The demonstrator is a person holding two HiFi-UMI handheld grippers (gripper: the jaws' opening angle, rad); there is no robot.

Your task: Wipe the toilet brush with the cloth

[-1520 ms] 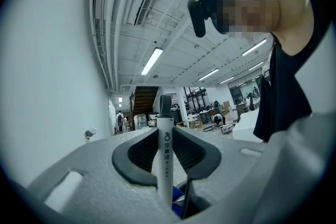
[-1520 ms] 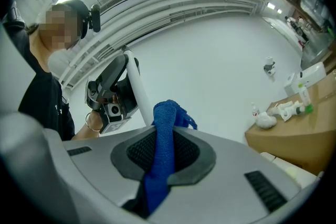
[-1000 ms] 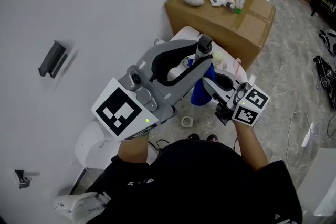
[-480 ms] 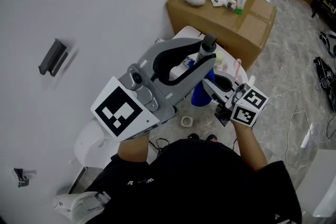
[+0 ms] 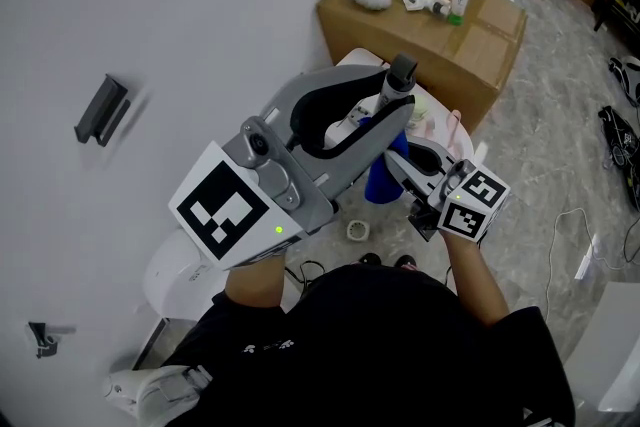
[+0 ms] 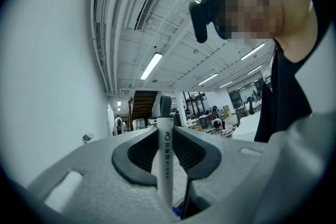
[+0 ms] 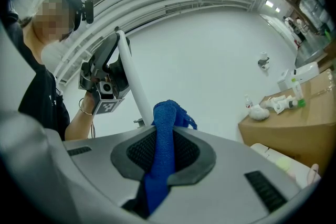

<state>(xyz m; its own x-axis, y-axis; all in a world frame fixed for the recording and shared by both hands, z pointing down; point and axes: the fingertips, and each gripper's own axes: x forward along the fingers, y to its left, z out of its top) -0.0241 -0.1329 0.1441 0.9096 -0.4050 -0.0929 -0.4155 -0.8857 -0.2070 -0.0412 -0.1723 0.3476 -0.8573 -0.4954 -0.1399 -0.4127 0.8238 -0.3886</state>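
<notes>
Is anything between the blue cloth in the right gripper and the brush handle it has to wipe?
Nothing visible does. The right gripper is shut on the blue cloth, whose free end sits right beside the toilet brush handle clamped in the left gripper. No object lies between them.

toilet brush [image 7: 131,78] left of cloth [image 7: 167,128] | box [image 7: 294,128] right (bottle [image 7: 297,93] on it)

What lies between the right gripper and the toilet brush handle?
The blue cloth, pinched in the right gripper's jaws, sticks up toward the white toilet brush handle held by the left gripper. The right gripper view shows this.
</notes>
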